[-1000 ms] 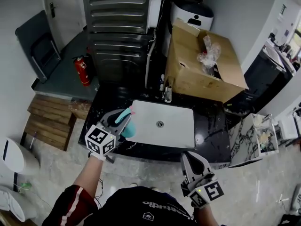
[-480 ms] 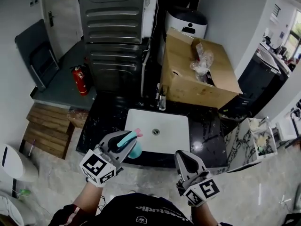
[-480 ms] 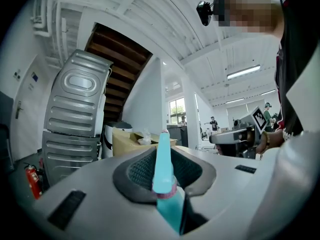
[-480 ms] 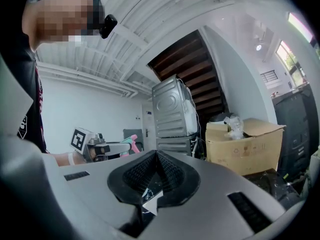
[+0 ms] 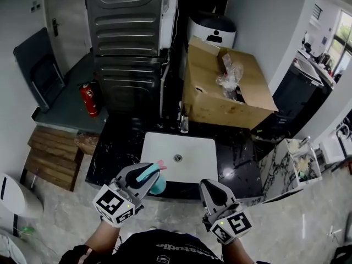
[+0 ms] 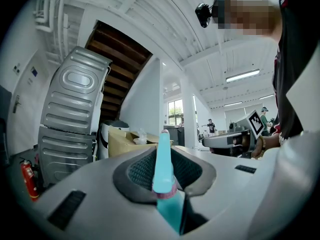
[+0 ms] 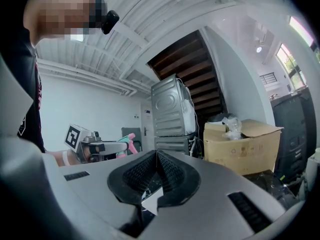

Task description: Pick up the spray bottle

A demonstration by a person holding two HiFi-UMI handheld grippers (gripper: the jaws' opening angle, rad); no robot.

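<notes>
My left gripper is shut on the teal spray bottle and holds it in the air over the near edge of the black counter. The bottle's pink-tipped head sticks out past the jaws, and its round body hangs below them. In the left gripper view the bottle's teal neck stands between the pads of my left gripper. To its right my right gripper is shut with nothing in it; my right gripper has its pads together. From there the bottle shows at the left.
A white sink basin is set in the counter, with a small bottle behind it. An open cardboard box holding crumpled plastic stands at the back. A metal appliance rises behind, and a red fire extinguisher stands on the floor at the left.
My left gripper has lifted the spray bottle off the counter's left side and drawn it back toward the person. The right gripper has stayed about where it was.
</notes>
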